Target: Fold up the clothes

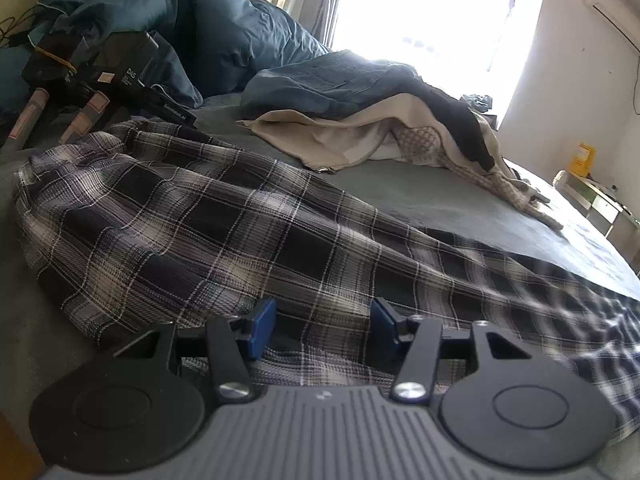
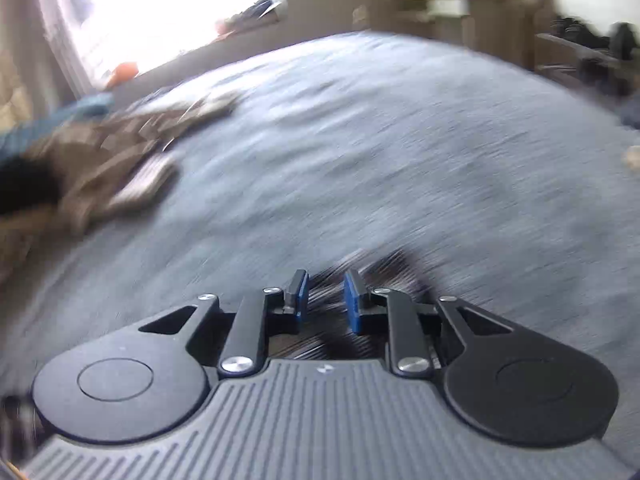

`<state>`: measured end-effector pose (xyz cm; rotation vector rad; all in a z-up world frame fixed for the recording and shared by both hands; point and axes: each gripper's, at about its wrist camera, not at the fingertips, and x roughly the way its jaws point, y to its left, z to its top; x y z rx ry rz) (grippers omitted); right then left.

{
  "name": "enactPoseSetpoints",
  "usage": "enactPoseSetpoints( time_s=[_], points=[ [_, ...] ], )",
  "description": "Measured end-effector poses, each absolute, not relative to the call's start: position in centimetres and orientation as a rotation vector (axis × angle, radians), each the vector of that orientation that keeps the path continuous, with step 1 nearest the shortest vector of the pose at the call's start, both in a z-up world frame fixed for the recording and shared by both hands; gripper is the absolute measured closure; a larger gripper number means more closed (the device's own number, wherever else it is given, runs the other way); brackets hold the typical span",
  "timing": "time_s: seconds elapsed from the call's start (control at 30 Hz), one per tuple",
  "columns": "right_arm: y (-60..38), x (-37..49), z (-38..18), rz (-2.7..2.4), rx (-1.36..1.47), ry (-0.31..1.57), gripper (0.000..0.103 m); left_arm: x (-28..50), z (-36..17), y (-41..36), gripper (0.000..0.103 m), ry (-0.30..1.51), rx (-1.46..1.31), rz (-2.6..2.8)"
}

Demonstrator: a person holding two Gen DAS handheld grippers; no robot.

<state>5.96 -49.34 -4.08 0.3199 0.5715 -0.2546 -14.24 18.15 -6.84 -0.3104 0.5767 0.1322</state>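
Nearest the lens in the left wrist view, the left tongs [image 1: 324,330] stand with their two blue pads [image 1: 262,320] well apart, about half open, poised just above a plaid shirt [image 1: 192,216]. Cloth lies under and between the pads, but they do not press on it. The shirt is black, grey and white check, rumpled and bunched into soft folds, not folded flat; it spreads from beneath the tongs away to the front and left, and off to the right edge of the picture, where it blurs. It lies on a bed [image 1: 420,200] with a grey cover.

Ahead of the left tongs and to the right sits a second heap of clothes [image 1: 360,128]: beige, dark and patterned pieces piled together, too tangled to count. Far ahead on the left is a teal duvet [image 1: 224,28], and black devices [image 1: 120,68] lie beside it.

The right wrist view is smeared by motion. The right tongs [image 2: 324,300] stand slightly apart, a narrow gap between the pads. Dark striped cloth [image 2: 360,272], likely the same plaid, shows under and just ahead of them; whether they touch it I cannot tell. Ahead and left of these tongs lies the blurred beige heap.
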Motion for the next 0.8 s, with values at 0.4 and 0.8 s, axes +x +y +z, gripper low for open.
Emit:
enactPoseSetpoints(
  time_s=[0.4, 0.8],
  points=[
    [-52.2, -4.2, -5.5, -0.304, 0.349, 0.690, 0.082, -13.9, -6.7, 18.9, 0.048, 0.590, -0.345, 0.116],
    [-23.1, -8.9, -0.5, 0.385, -0.007, 0.513, 0.069, -20.4, -5.4, 20.2, 0.048, 0.484, -0.483, 0.196]
  ],
)
